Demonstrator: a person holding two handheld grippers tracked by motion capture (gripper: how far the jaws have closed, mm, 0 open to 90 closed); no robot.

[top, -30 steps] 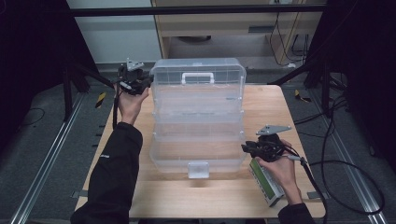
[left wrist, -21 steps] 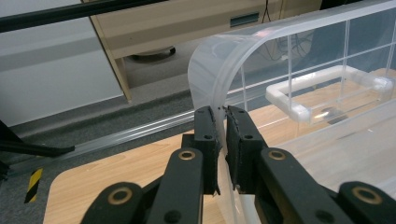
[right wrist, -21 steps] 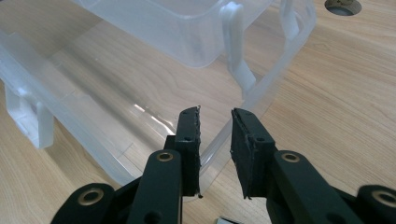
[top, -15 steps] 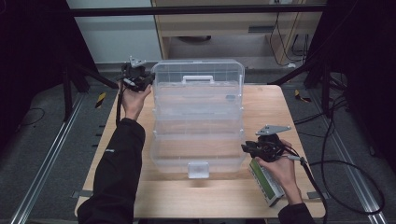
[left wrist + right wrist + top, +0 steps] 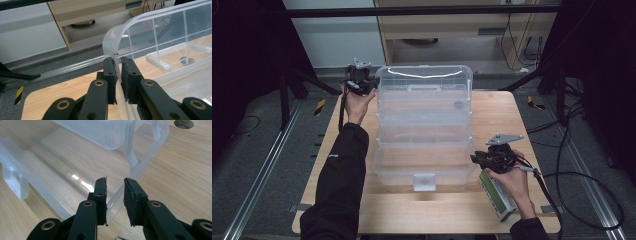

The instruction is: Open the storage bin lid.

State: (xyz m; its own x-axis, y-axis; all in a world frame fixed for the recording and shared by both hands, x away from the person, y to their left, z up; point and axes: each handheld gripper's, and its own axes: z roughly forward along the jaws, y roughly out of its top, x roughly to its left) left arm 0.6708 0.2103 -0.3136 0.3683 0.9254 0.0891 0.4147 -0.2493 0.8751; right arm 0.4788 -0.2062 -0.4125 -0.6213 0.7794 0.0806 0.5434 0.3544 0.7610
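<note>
**Lid of the clear box raised at its far left corner**

Compared with a second ago, the left tool (image 5: 360, 80) has moved farther from the person and higher, and the lid (image 5: 424, 80) of the clear plastic box (image 5: 424, 150) has tilted up with it; its far edge now stands above the box's back wall. The right tool (image 5: 492, 159) has stayed where it was, at the box's near right corner.

In the left gripper view the left tool (image 5: 119, 67) has its jaws drawn close together on the lid's curved rim (image 5: 117, 42), the thin clear edge running between the pads. In the right gripper view the right tool (image 5: 115, 185) has its jaws apart, straddling the corner rim of the box (image 5: 117, 197) without pressing it.

The box sits in the middle of the pale wooden surface (image 5: 507, 110), its white latch (image 5: 424, 181) facing the person. A green-and-white carton (image 5: 498, 196) lies on the surface under the right hand (image 5: 507, 181).

Beyond the surface stand a wooden cabinet (image 5: 447, 25) and a white panel (image 5: 332, 35); grey carpet, metal floor rails (image 5: 257, 185) and black cables (image 5: 582, 165) surround it.
</note>
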